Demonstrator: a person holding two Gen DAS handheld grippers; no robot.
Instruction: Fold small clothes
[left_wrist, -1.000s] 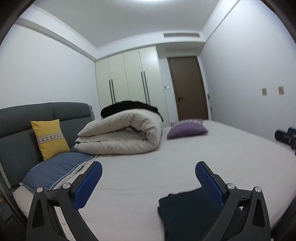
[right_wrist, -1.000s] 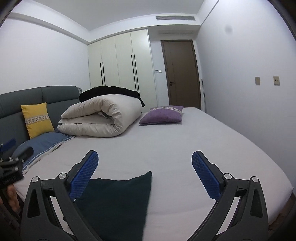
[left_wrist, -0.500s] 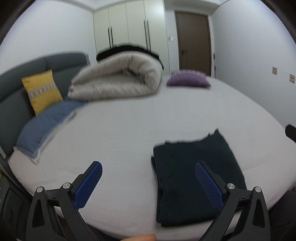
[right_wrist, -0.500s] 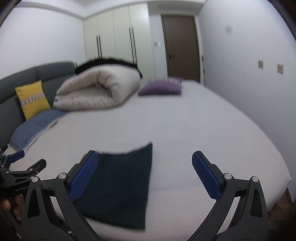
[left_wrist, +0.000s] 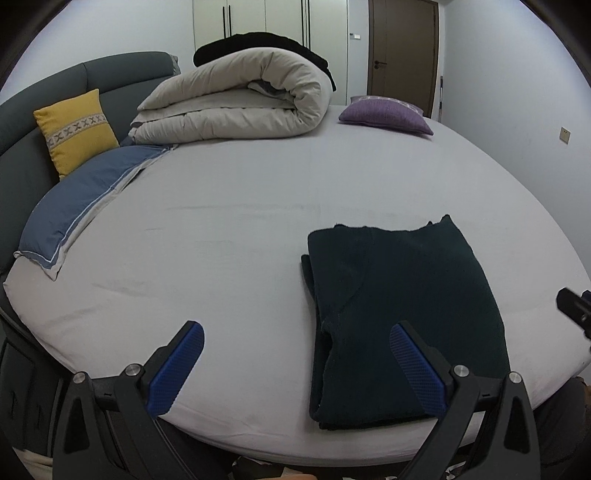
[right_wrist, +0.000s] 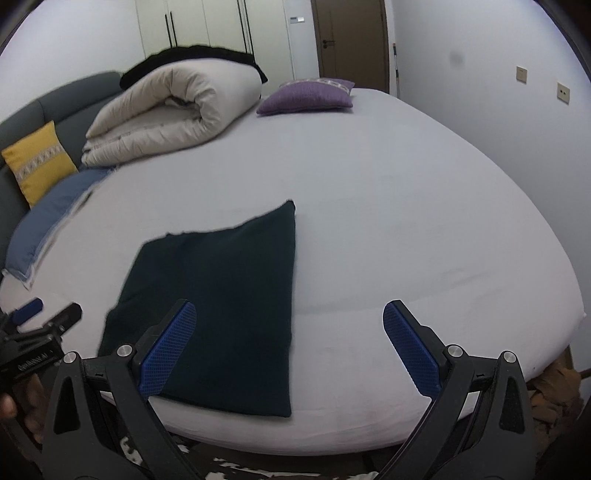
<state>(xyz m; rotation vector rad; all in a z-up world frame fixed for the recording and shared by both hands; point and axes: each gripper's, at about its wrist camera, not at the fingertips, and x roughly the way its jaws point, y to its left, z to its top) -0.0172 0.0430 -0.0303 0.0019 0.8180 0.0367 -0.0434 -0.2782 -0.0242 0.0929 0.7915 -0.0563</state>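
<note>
Duvet (left_wrist: 236, 99), cushion (left_wrist: 384, 114) behind garment (left_wrist: 402, 314)

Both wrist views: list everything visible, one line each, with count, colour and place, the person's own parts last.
Folded garment: 1, dark green, near edge of the bed.
Bed: 1, light grey sheet, fills the view.
Rolled duvet: 1, cream, far left of bed.
Black item: 1, on the duvet.
Cushion: 1, yellow, against grey headboard.
Pillow: 1, blue, left edge.
Cushion: 1, purple, far side.
Wardrobe: white, back wall.
Door: 1, brown.
Left gripper: open, blue pads.
Right gripper: open, blue pads.
</note>
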